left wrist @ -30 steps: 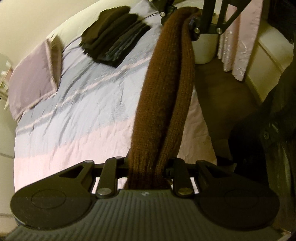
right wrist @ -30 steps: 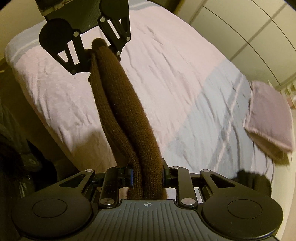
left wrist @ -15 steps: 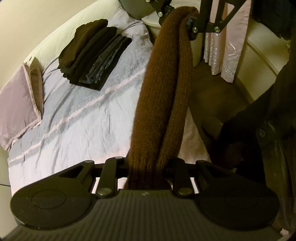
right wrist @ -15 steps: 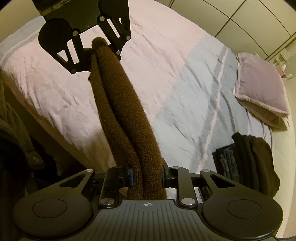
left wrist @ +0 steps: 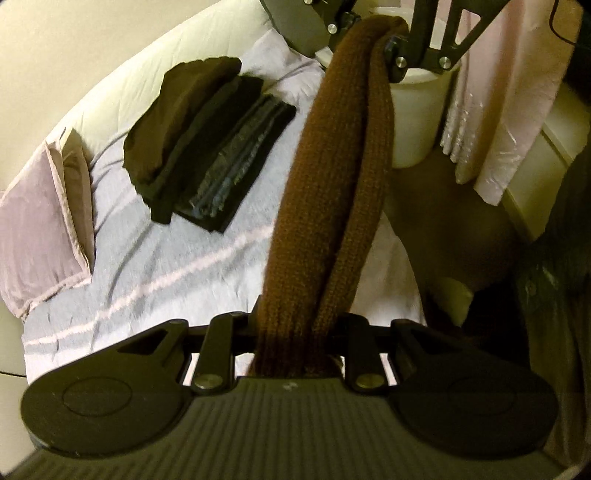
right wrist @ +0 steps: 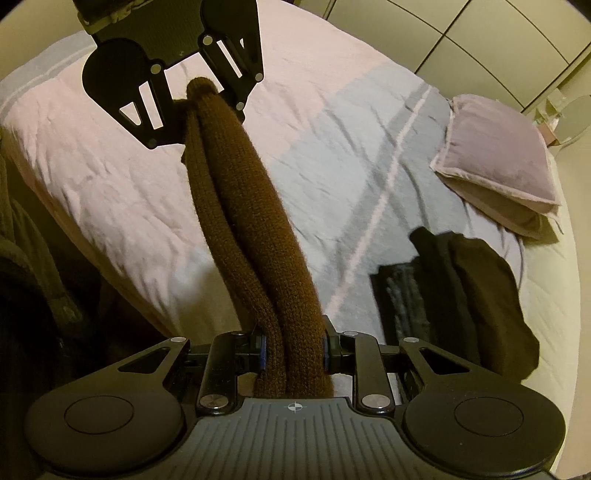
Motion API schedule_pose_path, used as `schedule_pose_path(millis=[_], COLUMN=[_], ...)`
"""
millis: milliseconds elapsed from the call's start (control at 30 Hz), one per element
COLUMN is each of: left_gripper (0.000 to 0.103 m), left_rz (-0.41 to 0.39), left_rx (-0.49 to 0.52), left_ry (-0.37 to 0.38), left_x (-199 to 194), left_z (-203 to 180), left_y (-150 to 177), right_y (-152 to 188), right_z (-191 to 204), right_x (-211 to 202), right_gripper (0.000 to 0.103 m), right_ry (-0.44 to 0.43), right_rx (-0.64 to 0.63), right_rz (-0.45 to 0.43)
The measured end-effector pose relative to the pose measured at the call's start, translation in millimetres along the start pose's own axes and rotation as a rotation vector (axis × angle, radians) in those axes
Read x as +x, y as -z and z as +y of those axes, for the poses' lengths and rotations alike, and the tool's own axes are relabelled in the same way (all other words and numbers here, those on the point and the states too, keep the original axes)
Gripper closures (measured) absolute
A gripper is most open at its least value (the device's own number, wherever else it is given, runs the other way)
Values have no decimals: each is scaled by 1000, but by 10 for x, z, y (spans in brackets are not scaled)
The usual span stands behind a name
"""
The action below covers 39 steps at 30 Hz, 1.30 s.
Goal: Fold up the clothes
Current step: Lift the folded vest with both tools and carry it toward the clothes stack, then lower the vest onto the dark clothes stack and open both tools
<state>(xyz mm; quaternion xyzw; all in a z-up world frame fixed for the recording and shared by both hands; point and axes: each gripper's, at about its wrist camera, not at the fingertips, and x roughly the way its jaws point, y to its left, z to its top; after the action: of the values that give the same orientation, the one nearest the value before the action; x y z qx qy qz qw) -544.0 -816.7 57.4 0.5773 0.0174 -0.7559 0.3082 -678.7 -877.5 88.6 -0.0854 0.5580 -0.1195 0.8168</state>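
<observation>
Nearest the left wrist camera, the left gripper (left wrist: 293,334) has its black fingers clenched on one end of a long brown knitted garment (left wrist: 332,192), bunched into a thick doubled band. From there the band runs up and away, hanging in the air above the bed, to the right gripper (left wrist: 373,35), which grasps the opposite end at the top of that view. The right wrist camera shows the same from the other side: the right gripper (right wrist: 293,352) pinches the knit between its blue-edged pads, and the band stretches off to the left gripper (right wrist: 195,101), closed on the far end. Beneath the garment lies the bed with a wrinkled pink and grey-blue striped cover (left wrist: 155,266), its pink part toward the bed's near edge in the right view (right wrist: 110,177). Farther along the cover rests a stack of folded dark clothes (left wrist: 207,155), a dark brown piece beside black and charcoal ones, seen also at the lower right of the right view (right wrist: 469,299). Beyond the stack a mauve pillow with a pale border (left wrist: 40,229) lies at the head of the bed (right wrist: 498,162). Past the bed's side stands a white cylindrical bin (left wrist: 417,122), with a pale pink curtain (left wrist: 506,110) next to it.
</observation>
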Motion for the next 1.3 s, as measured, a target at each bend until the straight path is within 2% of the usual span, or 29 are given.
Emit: schedule_pose_path(millis=[233,500,700,833,1000,1100,1200,1267,1300], left_gripper=[84,84,84,84,84,84,84,84,84], left_rz=[-22,-91,-153,-191,-236,-266,-297,-295,-281], left_rx=[38,101,170,205,195,176,175,204,212], left_ry=[10,36,5,-57,-168,-274,-392,-446,-445], left_x=[220,426,477,510,661,822,998,1279,1466], left_z=[221,618,1060,1520,2252,2694,3057,3086,3064], left_y=[-351,-567,-895,-1302,-1903,-2265,-2579,-2620,-2603], right_y=[244,251,281,305,369,413,451,562,631], right_z=[-391,-692,-1070,-1575,-2556,-3249,-3760,-3925,-3982], right_x=[-14,-46,-167,-300,-388,-413,-383,-186,-57], right_gripper=[79,79,79,79,79,79,79,78,78], right_ry=[14,56,119,176,265,335,440,473,482], right_rx=[41,114,192,211,175,132,73,38,21], right_rz=[16,57,43,21,-27,-66,-103,-119,-126])
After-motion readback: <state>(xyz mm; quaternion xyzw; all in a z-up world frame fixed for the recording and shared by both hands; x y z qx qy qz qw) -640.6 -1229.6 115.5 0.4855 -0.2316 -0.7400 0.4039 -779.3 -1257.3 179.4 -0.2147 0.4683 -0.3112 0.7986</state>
